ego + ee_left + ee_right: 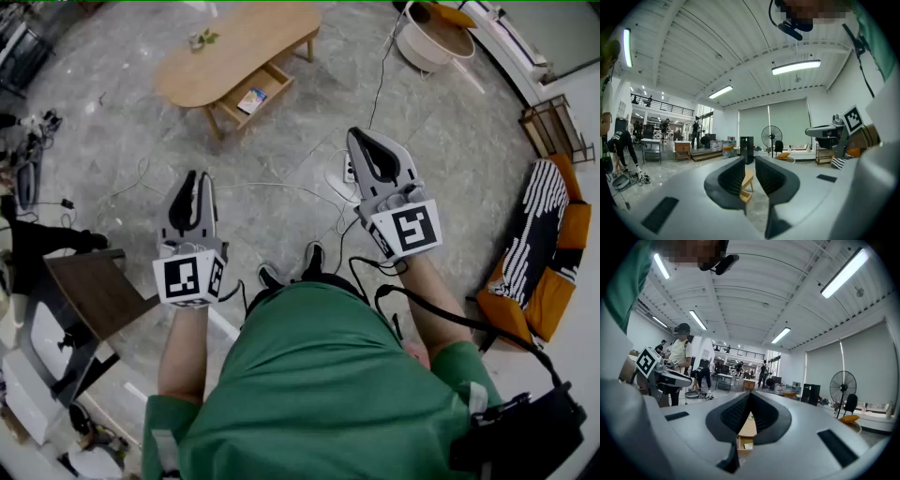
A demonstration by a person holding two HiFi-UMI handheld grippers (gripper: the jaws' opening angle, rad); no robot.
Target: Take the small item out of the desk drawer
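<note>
A low oval wooden desk (239, 52) stands on the floor far ahead of me. Its drawer (255, 94) is pulled open toward me, and a small flat item (251, 100) lies inside. Both grippers hang in the air well short of the desk and hold nothing. My left gripper (192, 183) (750, 161) has its jaws a narrow gap apart, and part of the desk (747, 180) shows through that gap. The right gripper (367, 142) (749, 394) is shut, pads meeting at the tips. Below them in the right gripper view I see the open drawer (744, 442) and the item (748, 446).
A small plant (202, 39) sits on the desk. Cables and a power strip (348, 172) lie on the floor between me and the desk. A white tub (433, 37) stands at the back right, an orange striped seat (539, 248) to my right, and a dark side table (98, 291) to my left.
</note>
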